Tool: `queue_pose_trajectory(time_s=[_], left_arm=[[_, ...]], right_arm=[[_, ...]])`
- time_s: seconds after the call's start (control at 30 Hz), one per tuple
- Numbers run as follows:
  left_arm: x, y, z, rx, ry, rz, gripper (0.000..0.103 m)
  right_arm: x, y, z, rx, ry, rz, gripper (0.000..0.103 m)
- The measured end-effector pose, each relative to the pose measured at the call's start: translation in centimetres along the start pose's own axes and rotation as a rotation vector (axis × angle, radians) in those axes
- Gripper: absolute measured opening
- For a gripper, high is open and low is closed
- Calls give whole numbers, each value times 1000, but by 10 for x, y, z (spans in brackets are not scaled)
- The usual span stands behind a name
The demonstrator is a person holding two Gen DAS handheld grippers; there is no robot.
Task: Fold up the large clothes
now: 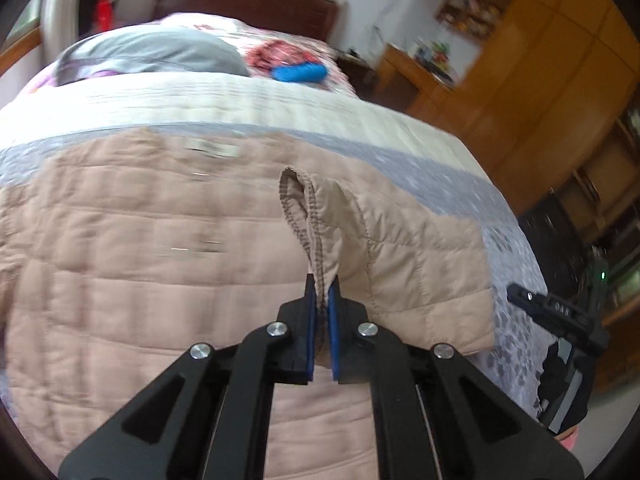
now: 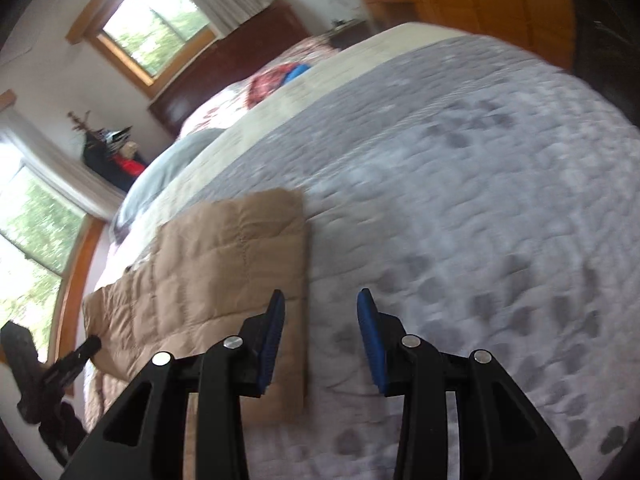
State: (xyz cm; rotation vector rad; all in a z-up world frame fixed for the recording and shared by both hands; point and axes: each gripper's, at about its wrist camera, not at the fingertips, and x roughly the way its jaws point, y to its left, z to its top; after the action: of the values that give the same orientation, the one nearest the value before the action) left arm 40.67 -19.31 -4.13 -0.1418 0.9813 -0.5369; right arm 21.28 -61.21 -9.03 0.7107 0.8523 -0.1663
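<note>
A beige quilted jacket (image 1: 140,248) lies spread on the bed. My left gripper (image 1: 322,292) is shut on the ribbed cuff (image 1: 308,216) of its sleeve (image 1: 416,256) and holds the sleeve lifted over the jacket's body. In the right wrist view the jacket (image 2: 224,272) lies to the left, its straight edge by my left fingertip. My right gripper (image 2: 321,308) is open and empty, just above the grey bedspread (image 2: 460,200). It also shows at the right edge of the left wrist view (image 1: 560,320).
The bed carries a grey patterned bedspread (image 1: 460,168), a cream blanket (image 1: 240,100), a grey pillow (image 1: 160,56) and a blue object (image 1: 298,72) near the dark headboard (image 1: 248,0). Wooden cabinets (image 1: 540,80) stand to the right. Windows (image 2: 152,20) are on the left.
</note>
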Motion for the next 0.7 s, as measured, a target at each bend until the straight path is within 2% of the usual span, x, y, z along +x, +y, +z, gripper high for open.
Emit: queue_pose_trajectory(time_s=[0.07, 0.17, 0.37, 0.47, 0.57, 0.7], left_arm=[[-12, 21, 3, -21, -14, 21, 4], [-28, 49, 5, -35, -51, 92, 4], [-41, 95, 9, -111, -56, 133, 4], [-39, 115, 7, -130, -41, 164, 4], [-21, 132, -3, -149, 15, 188, 4], [9, 150, -14, -156, 71, 226, 8]], right_arm=[[9, 15, -6, -32, 24, 39, 39], [26, 37, -15, -74, 74, 105, 39], [56, 75, -35, -163, 150, 148, 39], [64, 87, -42, -203, 154, 116, 39], [73, 89, -46, -221, 163, 58, 39], [80, 86, -53, -217, 186, 45, 41]])
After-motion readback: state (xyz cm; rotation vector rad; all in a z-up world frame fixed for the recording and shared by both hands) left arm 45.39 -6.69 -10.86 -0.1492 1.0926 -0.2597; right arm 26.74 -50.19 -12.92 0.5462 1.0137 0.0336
